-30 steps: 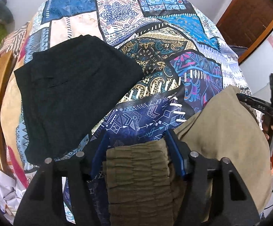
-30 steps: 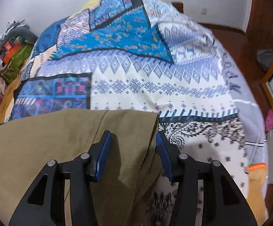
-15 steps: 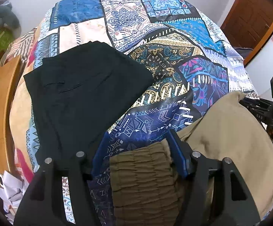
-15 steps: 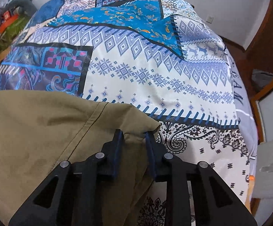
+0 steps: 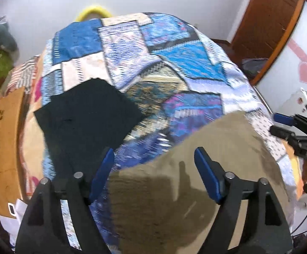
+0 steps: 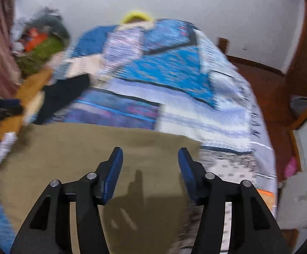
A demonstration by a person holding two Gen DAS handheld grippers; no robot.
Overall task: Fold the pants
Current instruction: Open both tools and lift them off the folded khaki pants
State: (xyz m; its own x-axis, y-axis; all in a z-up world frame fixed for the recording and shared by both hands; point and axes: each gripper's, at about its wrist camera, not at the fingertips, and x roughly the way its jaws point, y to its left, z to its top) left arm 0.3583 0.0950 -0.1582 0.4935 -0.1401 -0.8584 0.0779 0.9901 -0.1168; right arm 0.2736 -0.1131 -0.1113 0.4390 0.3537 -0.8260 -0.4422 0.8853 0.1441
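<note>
Claws, two (image 5: 153, 165) (image 6: 150, 165), gape above one olive pants (image 5: 195, 169).

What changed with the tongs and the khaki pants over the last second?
Both tongs let go: the left tongs released the elastic waistband, the right tongs the hem corner, and both now stand open above the khaki pants, pulled back. The pants stay on the patchwork bedspread; the black garment is unmoved.
</note>
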